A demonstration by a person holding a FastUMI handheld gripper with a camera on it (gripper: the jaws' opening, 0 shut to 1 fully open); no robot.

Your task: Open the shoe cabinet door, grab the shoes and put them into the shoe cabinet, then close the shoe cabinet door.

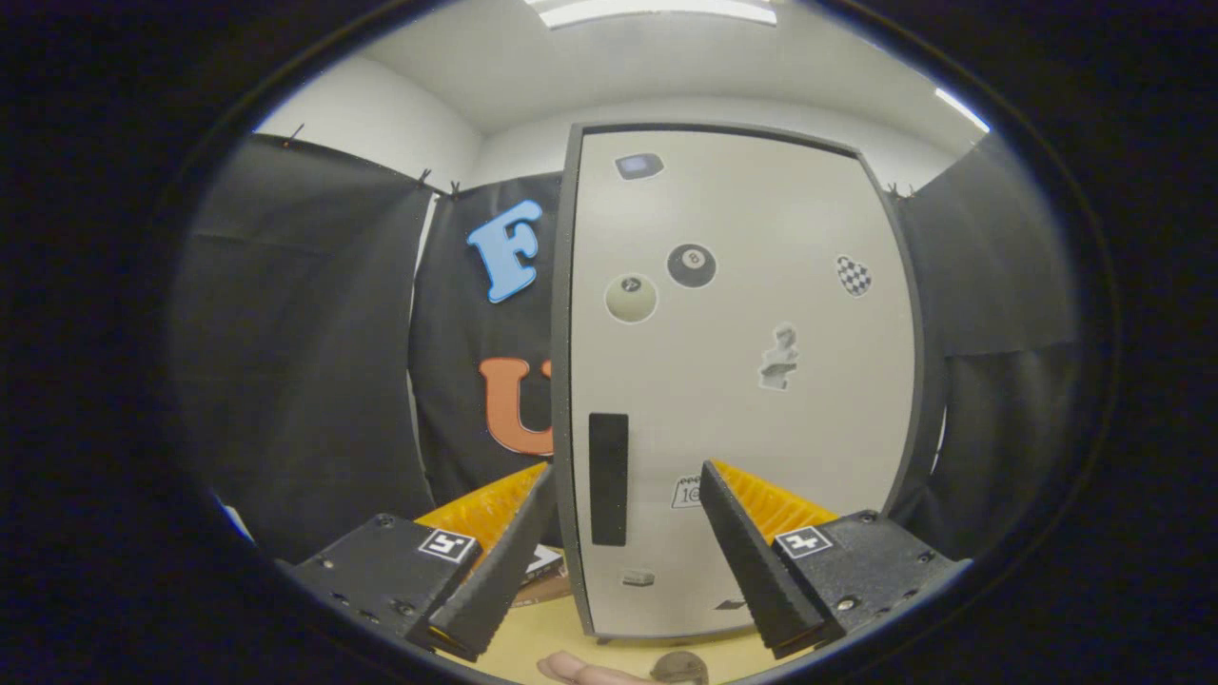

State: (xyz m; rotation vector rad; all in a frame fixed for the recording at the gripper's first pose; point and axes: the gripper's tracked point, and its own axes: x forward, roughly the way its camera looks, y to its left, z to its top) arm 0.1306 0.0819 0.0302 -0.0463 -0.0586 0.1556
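Note:
The shoe cabinet (742, 381) stands upright just ahead of me, its pale door (761, 314) shut flat in a dark grey frame and dotted with stickers. A black vertical handle (609, 478) sits low on the door near its left edge, straight ahead between my fingers. My gripper (628, 476) is open, with the left fingertip at the door's left edge and the right fingertip over the lower door face. Nothing is held between the fingers. I see no shoes here.
Black cloth walls (304, 352) close in left, right and behind the cabinet. The cabinet rests on a light wooden surface (542, 628). A fingertip of a person's hand (580, 671) and a small round dark object (680, 666) lie at the surface's near edge.

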